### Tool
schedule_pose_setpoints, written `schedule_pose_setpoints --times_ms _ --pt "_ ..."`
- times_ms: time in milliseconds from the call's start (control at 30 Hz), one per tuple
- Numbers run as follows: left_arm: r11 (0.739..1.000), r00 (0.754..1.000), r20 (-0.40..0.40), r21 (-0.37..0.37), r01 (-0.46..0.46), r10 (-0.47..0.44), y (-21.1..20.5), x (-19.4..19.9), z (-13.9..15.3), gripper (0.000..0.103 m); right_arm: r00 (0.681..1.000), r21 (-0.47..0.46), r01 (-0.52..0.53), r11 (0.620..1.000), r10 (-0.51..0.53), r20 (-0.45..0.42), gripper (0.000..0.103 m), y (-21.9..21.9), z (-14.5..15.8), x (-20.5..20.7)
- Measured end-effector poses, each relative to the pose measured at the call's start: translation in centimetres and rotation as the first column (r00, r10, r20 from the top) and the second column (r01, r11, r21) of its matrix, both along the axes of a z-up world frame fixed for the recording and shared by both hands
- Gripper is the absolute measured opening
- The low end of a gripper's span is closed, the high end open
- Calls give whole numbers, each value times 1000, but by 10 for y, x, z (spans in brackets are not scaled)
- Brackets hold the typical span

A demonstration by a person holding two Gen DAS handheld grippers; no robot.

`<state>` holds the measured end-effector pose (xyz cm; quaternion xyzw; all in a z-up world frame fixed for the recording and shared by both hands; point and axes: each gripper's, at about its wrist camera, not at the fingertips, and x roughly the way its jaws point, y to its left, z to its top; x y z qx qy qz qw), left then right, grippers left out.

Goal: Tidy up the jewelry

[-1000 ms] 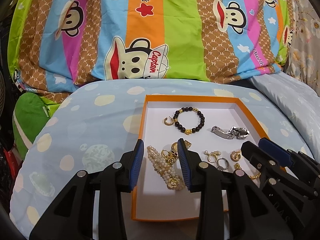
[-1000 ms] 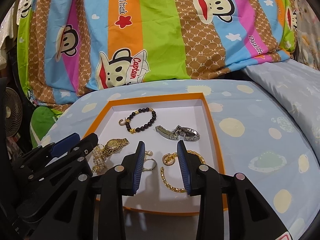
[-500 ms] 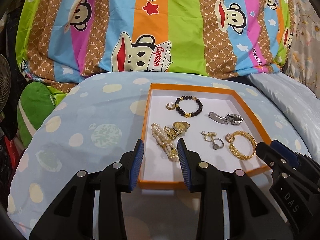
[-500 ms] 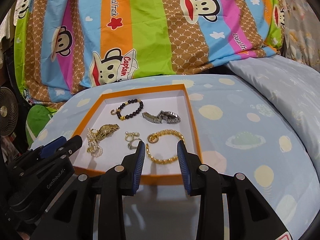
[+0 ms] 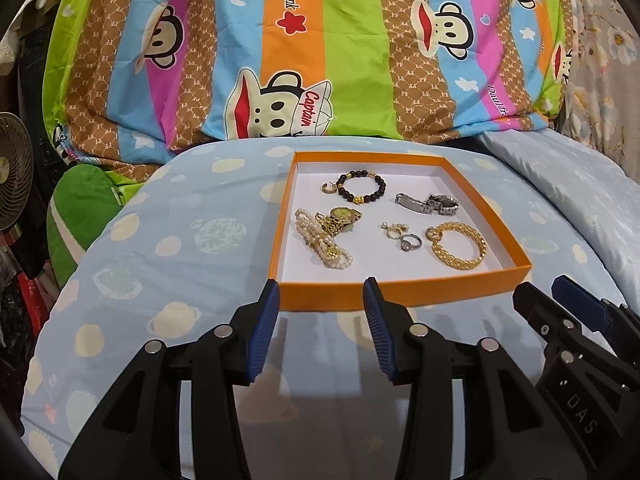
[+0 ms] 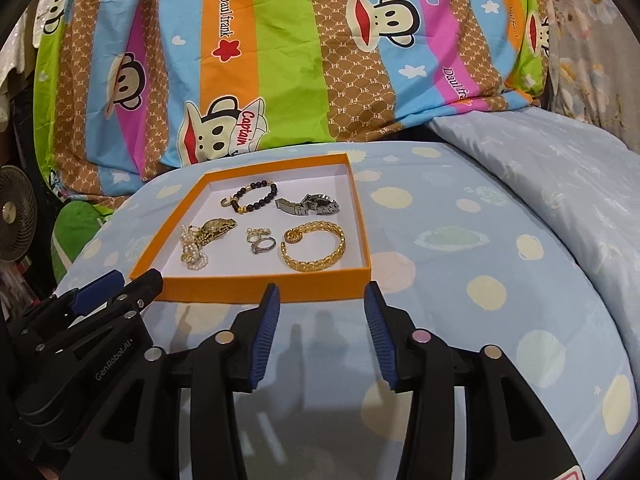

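Observation:
An orange-rimmed tray (image 5: pixel 400 290) (image 6: pixel 260 286) with a white floor lies on the blue dotted cover. In it are a dark bead bracelet (image 5: pixel 362 188) (image 6: pixel 256 196), a silver watch (image 5: pixel 428 203) (image 6: pixel 310 205), a gold watch (image 5: pixel 340 218) (image 6: pixel 214 229), a pearl strand (image 5: pixel 322 244) (image 6: pixel 192 250), a gold chain bracelet (image 5: pixel 458 244) (image 6: pixel 316 246) and small rings (image 5: pixel 404 238) (image 6: pixel 262 242). My left gripper (image 5: pixel 320 328) and right gripper (image 6: pixel 320 330) are both open and empty, held just in front of the tray's near wall.
A striped monkey-print quilt (image 5: pixel 320 48) rises behind the tray. A pale blue pillow (image 6: pixel 560 184) lies to the right. A green cushion (image 5: pixel 76 216) and a fan (image 5: pixel 12 176) are at the left.
Both grippers have drawn back from over the tray to in front of its near wall. They stay open and empty. The jewelry has not moved.

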<state>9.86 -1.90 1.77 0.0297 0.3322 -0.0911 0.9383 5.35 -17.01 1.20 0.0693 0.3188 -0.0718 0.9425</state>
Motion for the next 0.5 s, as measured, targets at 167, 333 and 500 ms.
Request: schedule_pose_setpoints --times_ms 167,333,500 --pt "1000 1000 -1 10 10 -10 -2 -12 0 42 999 -62 24 998 -22 29 70 8 5 -16" --pt "1000 1000 -6 10 1 -1 0 -22 0 43 998 -58 46 997 -44 43 77 6 7 -28" --pt "999 1000 -2 26 -23 23 1 -32 0 53 996 -49 87 995 -86 14 86 3 5 -33"
